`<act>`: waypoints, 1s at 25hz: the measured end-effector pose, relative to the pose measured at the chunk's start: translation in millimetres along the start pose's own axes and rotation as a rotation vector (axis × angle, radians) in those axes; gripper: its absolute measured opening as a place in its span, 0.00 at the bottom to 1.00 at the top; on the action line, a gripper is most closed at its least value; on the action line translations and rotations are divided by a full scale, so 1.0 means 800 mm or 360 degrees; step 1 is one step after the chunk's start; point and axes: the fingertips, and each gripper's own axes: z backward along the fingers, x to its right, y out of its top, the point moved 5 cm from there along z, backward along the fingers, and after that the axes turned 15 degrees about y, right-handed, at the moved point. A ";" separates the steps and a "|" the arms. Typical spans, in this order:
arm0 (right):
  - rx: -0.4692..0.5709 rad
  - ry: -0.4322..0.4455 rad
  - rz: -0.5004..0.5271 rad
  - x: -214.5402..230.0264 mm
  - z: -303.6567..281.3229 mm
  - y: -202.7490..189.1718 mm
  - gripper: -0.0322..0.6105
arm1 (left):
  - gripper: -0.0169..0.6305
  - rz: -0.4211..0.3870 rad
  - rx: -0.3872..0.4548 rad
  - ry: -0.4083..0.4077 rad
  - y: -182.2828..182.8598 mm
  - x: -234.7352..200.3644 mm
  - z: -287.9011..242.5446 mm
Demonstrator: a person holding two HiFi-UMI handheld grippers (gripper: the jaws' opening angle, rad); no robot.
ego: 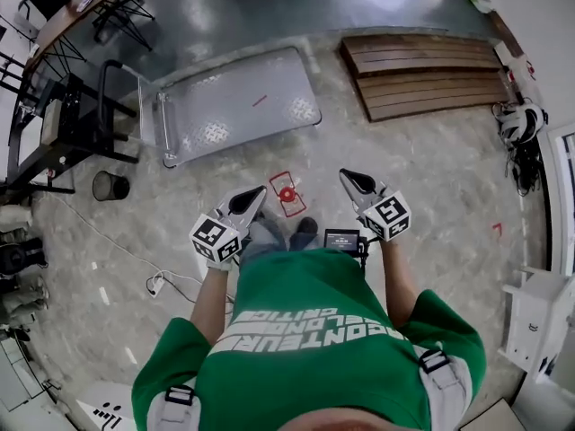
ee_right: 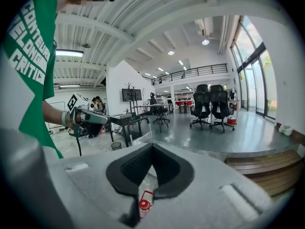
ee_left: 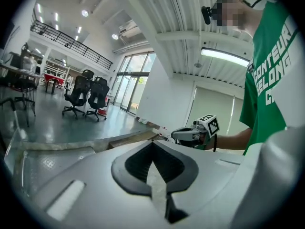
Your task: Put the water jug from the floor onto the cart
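Note:
The water jug [ego: 287, 193], clear with a red cap, lies on the stone floor just ahead of the person's feet. In the head view it is between my two grippers. My left gripper [ego: 248, 201] is to the left of it and my right gripper [ego: 356, 183] to the right, both above the floor and apart from the jug. Each has its jaws together with nothing held. The right gripper view shows the red cap [ee_right: 143, 204] below the closed jaws [ee_right: 152, 149]. The flat metal cart [ego: 235, 106] stands farther ahead, its deck bare and its black handle [ego: 109, 83] at the left.
A wooden pallet [ego: 422, 74] lies ahead on the right. A black desk frame [ego: 54, 124] and a small bin [ego: 110, 185] stand to the left of the cart. A cable [ego: 162, 281] trails on the floor at left. Office chairs [ee_left: 88, 94] stand far off.

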 end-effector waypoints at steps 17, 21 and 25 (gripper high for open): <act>-0.0410 0.0193 -0.0114 0.039 -0.093 -0.098 0.04 | 0.05 0.0125 -0.0242 0.0131 -0.076 -0.060 -0.047; -0.0503 0.0282 -0.0161 0.037 -0.128 -0.147 0.04 | 0.05 0.0150 -0.0306 0.0113 -0.099 -0.056 -0.050; -0.0635 0.0301 -0.0134 0.032 -0.168 -0.211 0.04 | 0.05 0.0188 -0.0348 0.0092 -0.122 -0.054 -0.047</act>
